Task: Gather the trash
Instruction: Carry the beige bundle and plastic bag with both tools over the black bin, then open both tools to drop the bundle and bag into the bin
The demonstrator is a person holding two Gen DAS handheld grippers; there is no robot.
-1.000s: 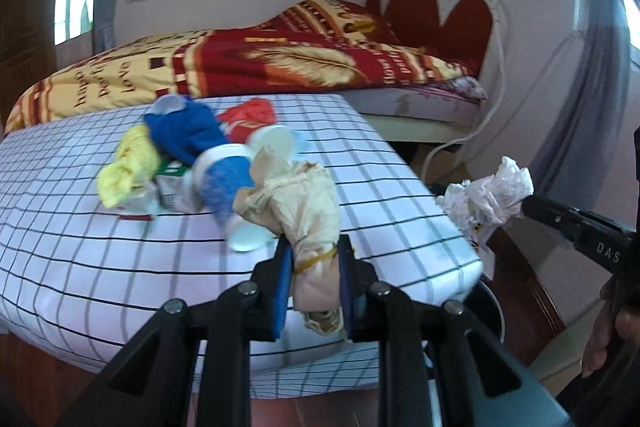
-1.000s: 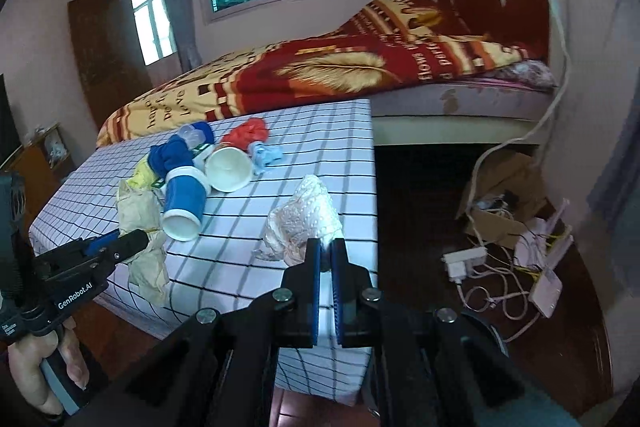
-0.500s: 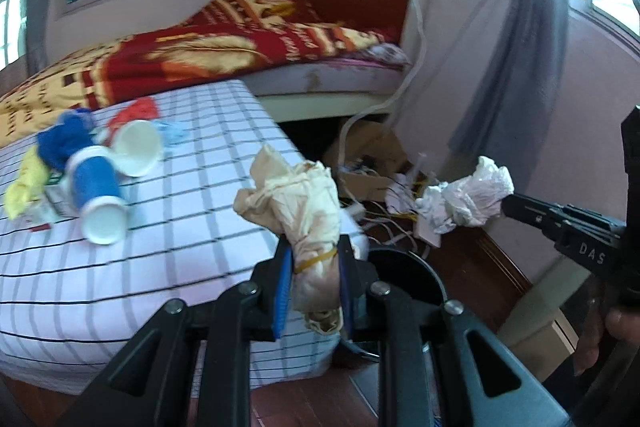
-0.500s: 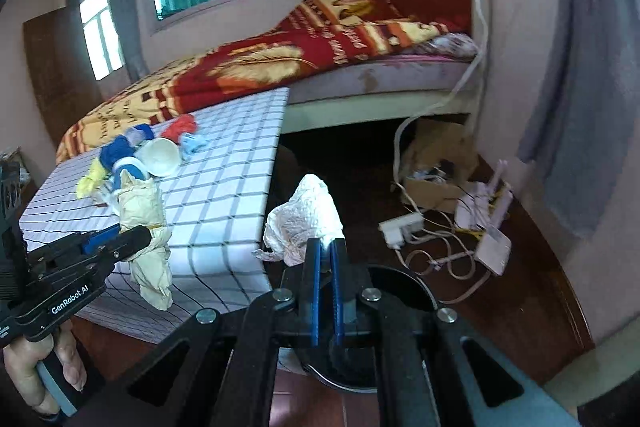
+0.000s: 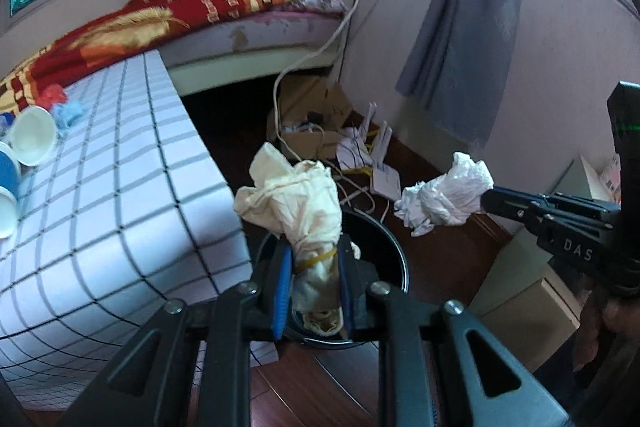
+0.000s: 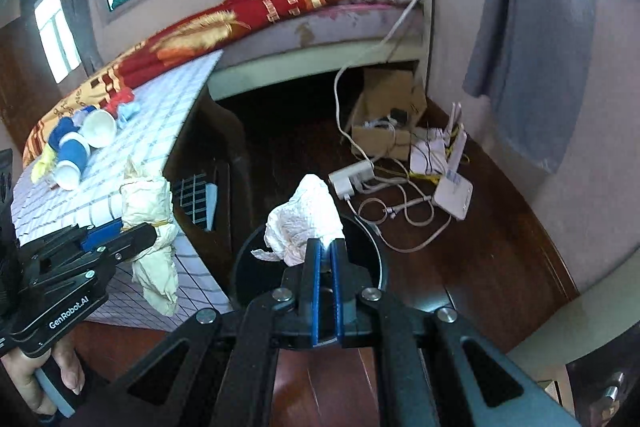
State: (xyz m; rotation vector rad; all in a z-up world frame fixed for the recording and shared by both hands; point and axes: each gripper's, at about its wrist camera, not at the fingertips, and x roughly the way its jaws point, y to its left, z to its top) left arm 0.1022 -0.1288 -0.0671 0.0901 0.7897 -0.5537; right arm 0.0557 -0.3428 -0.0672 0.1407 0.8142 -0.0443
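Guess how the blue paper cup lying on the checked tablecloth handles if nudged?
The blue paper cup lies on its side, so it likely rolls. Probably light and crushable, being thin paper. The checked tablecloth may slow it.

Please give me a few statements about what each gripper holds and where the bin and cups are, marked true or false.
1. The left gripper is shut on a cream crumpled bag bound with a rubber band. True.
2. The right gripper is open and holds nothing. False: it is shut on a white paper wad.
3. A black bin stands on the floor below both grippers. True.
4. The cream bag already lies inside the bin. False: it is in the left gripper, above the bin.
5. Paper cups lie on the checked table. True.
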